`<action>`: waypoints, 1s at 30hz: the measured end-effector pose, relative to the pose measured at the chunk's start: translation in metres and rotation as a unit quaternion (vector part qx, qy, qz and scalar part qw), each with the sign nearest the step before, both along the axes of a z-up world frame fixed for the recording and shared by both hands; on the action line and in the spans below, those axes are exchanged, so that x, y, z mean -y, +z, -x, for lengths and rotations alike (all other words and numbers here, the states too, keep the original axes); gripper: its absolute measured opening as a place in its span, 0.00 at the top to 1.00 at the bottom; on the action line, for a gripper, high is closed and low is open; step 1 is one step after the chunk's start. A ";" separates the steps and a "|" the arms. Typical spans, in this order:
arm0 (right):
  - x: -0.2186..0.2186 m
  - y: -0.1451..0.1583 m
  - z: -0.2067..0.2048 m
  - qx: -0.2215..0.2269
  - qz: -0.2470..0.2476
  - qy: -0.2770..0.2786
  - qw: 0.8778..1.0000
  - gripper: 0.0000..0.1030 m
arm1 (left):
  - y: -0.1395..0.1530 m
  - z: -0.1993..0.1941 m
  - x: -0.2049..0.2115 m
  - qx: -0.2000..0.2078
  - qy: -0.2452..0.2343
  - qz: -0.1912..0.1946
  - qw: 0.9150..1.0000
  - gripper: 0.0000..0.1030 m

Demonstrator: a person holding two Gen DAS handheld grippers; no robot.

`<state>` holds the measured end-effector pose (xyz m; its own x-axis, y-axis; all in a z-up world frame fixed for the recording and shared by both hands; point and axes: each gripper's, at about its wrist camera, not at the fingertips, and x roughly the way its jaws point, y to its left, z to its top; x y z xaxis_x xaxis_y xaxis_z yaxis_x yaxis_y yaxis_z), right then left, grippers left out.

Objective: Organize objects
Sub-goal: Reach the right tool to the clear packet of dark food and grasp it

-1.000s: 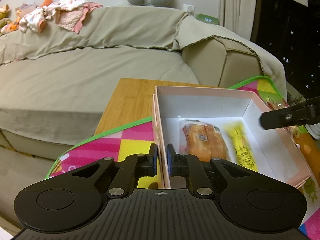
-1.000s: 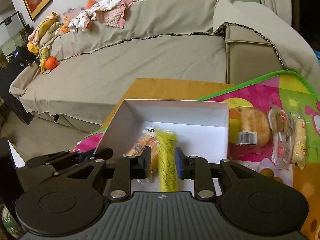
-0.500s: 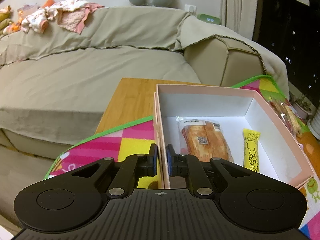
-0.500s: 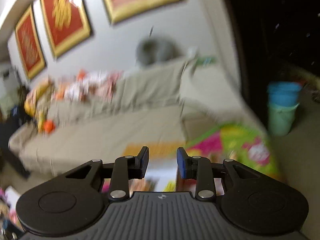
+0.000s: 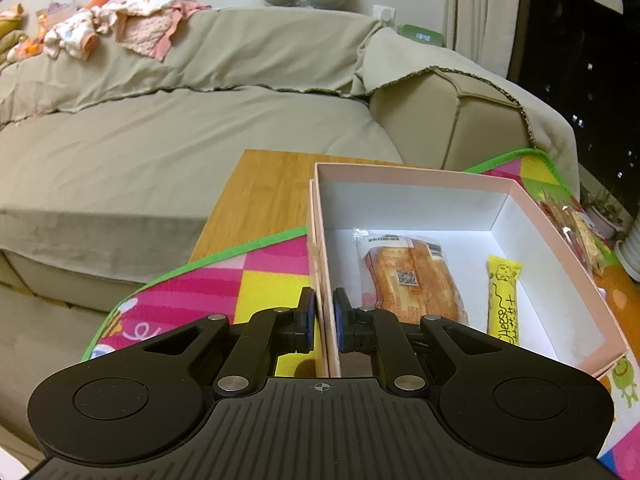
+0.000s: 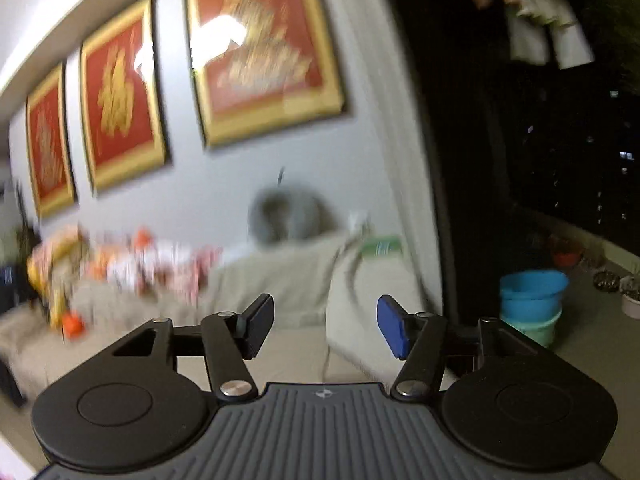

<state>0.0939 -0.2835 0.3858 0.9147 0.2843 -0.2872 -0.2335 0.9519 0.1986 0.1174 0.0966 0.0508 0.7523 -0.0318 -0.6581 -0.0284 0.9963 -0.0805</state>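
A pink box (image 5: 560, 236) with a white inside stands on a colourful play mat (image 5: 224, 280). In it lie a packaged bread slice (image 5: 412, 280) and a yellow cheese stick packet (image 5: 503, 304). My left gripper (image 5: 324, 320) is shut on the box's near left wall. My right gripper (image 6: 326, 326) is open and empty, raised high and pointing at the wall and sofa; the box is out of its view, which is blurred.
A wooden table (image 5: 264, 192) holds the mat, in front of a beige sofa (image 5: 160, 128) with clothes on its back. More snack packets (image 5: 576, 232) lie right of the box. Blue buckets (image 6: 532, 300) stand on the floor at the right.
My right gripper let go of the yellow cheese stick in the box, lifted away upward and opened wide. The left gripper stayed on the box wall.
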 end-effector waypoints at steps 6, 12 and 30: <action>-0.048 -0.130 -0.050 -0.101 0.091 0.057 0.989 0.44 | 0.000 0.001 0.000 -0.003 -0.007 -0.009 1.000 0.89; -0.070 -0.260 -0.072 -0.216 0.138 0.103 0.961 0.55 | 0.001 0.001 0.001 -0.004 -0.008 -0.011 1.000 0.89; -0.052 -0.346 -0.056 -0.328 0.067 0.093 0.938 0.93 | 0.000 0.001 0.002 -0.001 -0.012 -0.014 1.000 0.88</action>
